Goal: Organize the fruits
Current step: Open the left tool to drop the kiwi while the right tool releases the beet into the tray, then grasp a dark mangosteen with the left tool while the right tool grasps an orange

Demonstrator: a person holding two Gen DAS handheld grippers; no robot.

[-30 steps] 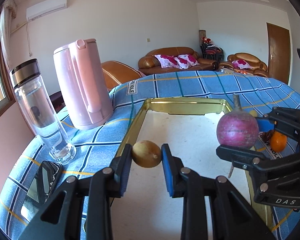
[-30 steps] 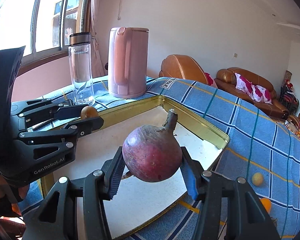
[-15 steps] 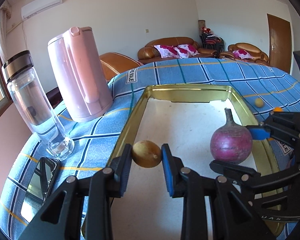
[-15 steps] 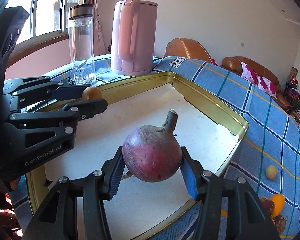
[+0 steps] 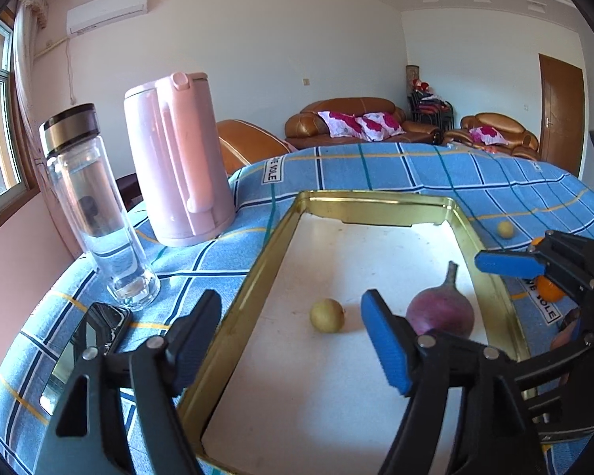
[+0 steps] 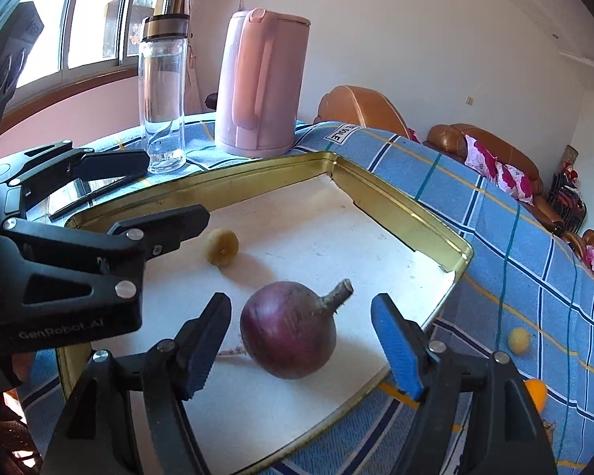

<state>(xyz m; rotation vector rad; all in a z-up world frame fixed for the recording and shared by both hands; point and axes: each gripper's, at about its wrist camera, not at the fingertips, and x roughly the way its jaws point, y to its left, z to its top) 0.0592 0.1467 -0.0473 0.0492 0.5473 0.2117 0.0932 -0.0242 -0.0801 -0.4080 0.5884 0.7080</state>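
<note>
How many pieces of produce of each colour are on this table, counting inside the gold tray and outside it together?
Yellow: 2, the near yellow fruit and the far yellow fruit
Purple: 1, the purple bulb
Orange: 1, the orange fruit
Total: 4
The brownish thing beside the orange fruit is too hidden to count.

Gold-rimmed tray (image 5: 281, 233), white floor. Purple-red beet (image 6: 289, 336). Pale yellow small fruit (image 5: 327, 315). Blue cloth (image 5: 376, 170), checked white, dark blue, teal and yellow. Pink kettle (image 5: 178, 158). Clear bottle (image 5: 91, 206), dark and gold cap. Black fingers (image 5: 388, 342), blue pads.
</note>
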